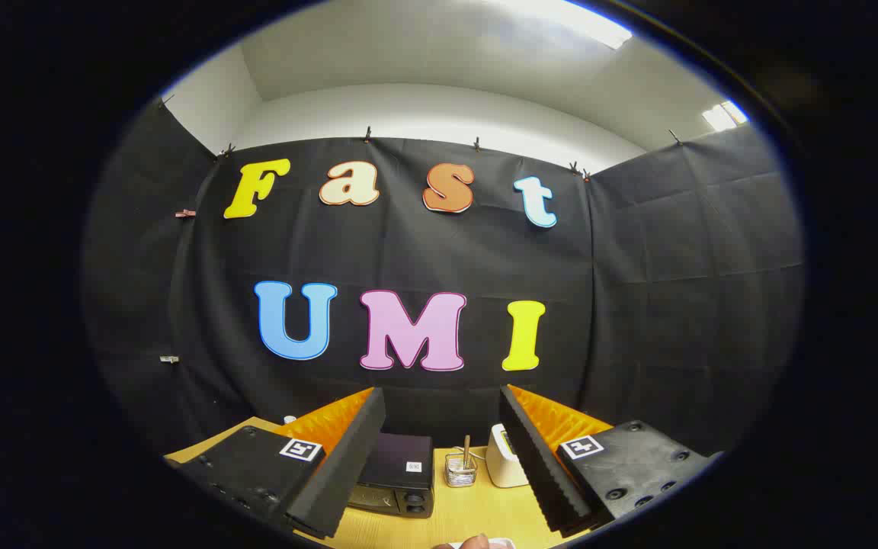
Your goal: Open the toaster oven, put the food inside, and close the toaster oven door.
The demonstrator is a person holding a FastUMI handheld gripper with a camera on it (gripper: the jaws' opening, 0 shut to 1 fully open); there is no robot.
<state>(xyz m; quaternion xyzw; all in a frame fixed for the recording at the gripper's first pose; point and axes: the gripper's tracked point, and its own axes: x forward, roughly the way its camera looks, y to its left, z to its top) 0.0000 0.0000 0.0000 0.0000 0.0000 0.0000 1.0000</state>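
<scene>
Sitting on the light wooden table (477, 511), the small black box-shaped toaster oven (397, 474) lies beyond the tool's fingers, showing in the gap between them and close against the left finger, which hides its left end. Its door faces forward and looks closed, with two dark knobs at the right of its front. Just to its right stands a small clear glass holder (459, 471) with a thin wooden stick upright in it, and right of that a white rounded appliance (504, 457), partly behind the right finger. At the near edge of the table, between the fingers and nearer than the oven, a small brownish piece of food (474, 541) rests on something white; too little of it shows to tell what it is. The tool (443, 469) hangs above the table with its fingers spread wide apart, holding nothing. Black cloth walls stand behind the table.
</scene>
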